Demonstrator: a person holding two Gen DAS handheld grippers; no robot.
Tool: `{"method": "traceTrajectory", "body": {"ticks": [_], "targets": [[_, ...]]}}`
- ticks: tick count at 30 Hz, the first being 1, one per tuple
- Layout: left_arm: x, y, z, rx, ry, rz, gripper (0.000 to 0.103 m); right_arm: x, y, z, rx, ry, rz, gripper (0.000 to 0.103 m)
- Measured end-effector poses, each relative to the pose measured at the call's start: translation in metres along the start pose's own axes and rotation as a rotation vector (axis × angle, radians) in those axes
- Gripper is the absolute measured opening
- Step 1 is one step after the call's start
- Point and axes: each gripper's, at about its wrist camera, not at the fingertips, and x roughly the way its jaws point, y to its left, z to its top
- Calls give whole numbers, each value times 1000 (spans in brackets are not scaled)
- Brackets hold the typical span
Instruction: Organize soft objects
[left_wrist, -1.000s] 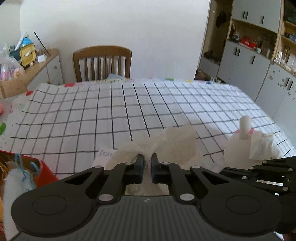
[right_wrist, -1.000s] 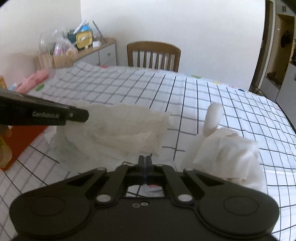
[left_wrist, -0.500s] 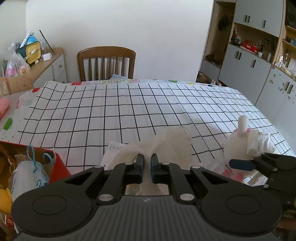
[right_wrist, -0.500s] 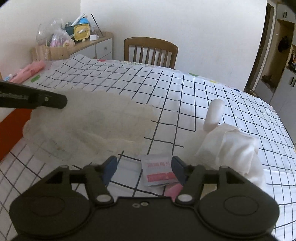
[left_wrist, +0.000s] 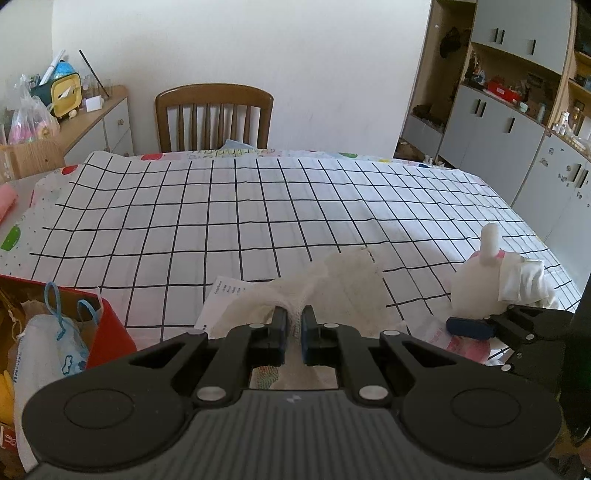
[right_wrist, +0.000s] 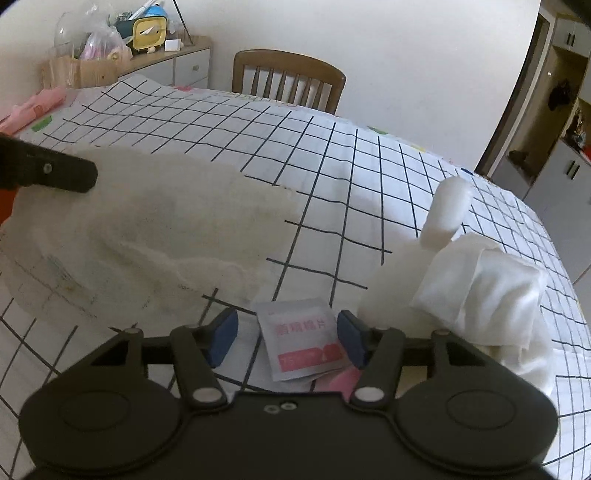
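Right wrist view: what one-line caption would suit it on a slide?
Open right hand-held gripper poised over a pink sachet, gauze cloth lifted at left, on a checked tablecloth.

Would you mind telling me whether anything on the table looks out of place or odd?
The gauze cloth carries faint yellowish-brown marks, and a pink-printed sachet lies loose between the open right gripper fingers.
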Motion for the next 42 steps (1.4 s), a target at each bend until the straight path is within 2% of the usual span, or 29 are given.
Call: {"method": "traceTrajectory", "body": {"ticks": [2,3,5,12,14,22,28,37,42], "targets": [[0,0,0,-2,1,-2,8,1,-5,1,38,14,41,47],[0,0,0,-2,1,-3,8,1,-9,2,59,20,58,39],[0,0,1,1,2,-4,8,1,-14,1,74,19,60,31],[-4,0,1,7,-5,-10,8,-11,-21,0,90,-31,59,11],[-6,1,1,4,-8,-13,8,-18,-23,0,106,-53,56,9],[-29,9,0,-25,-45,-10,8,-46,-37,1,176,-105,95,1],[-59,15,5,-41,-95,-20,8,-74,-36,4,209,-147,160,1],[-116,40,17,-70,-189,11,8,-114,-9,26,173,-221,266,1],[-151,61,23,-83,-250,57,8,-129,12,41,144,-254,314,1]]}}
